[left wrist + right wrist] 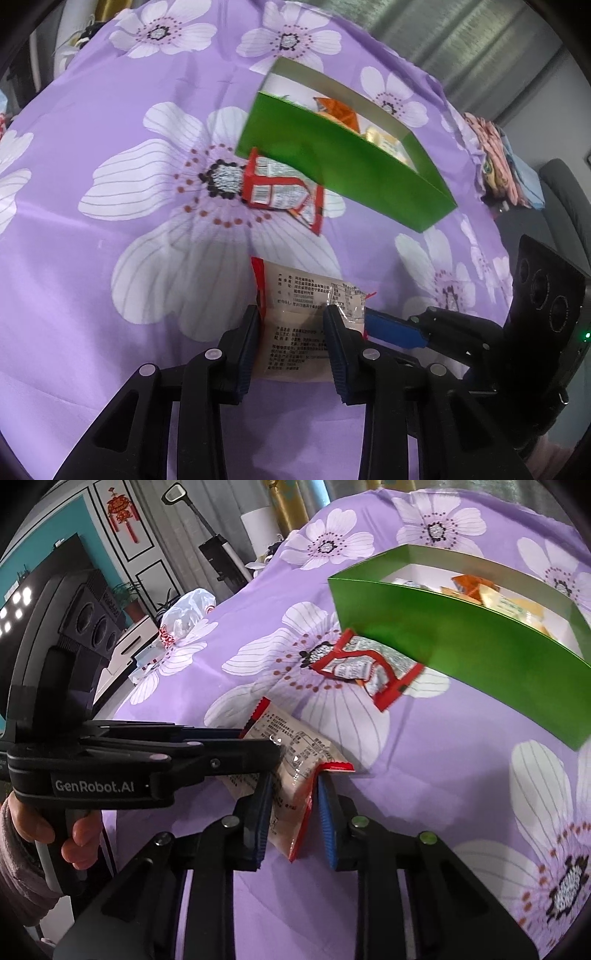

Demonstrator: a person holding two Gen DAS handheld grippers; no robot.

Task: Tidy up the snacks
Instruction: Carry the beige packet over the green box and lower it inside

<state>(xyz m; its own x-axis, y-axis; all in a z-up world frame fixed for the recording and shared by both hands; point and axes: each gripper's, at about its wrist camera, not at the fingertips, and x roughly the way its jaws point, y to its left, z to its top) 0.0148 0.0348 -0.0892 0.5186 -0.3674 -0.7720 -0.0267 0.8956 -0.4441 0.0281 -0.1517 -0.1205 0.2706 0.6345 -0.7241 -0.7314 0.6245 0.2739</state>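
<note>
Both grippers, left [290, 343] and right [293, 812], clamp one beige snack packet [295, 332]. Red packet [280, 188] lies farther off, touching green box [343, 162].

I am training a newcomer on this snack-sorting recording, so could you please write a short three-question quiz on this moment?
1. True or false: the open green cardboard box already has snack packets inside.
2. Which thing do both the left hand-held gripper and the right hand-held gripper hold? A) the beige printed snack packet with red edges B) the box C) the purple flowered cloth
3. What lies on the cloth against the box's near wall?

Key: 1 true. 2 A. 3 A red and white foil snack packet.
</note>
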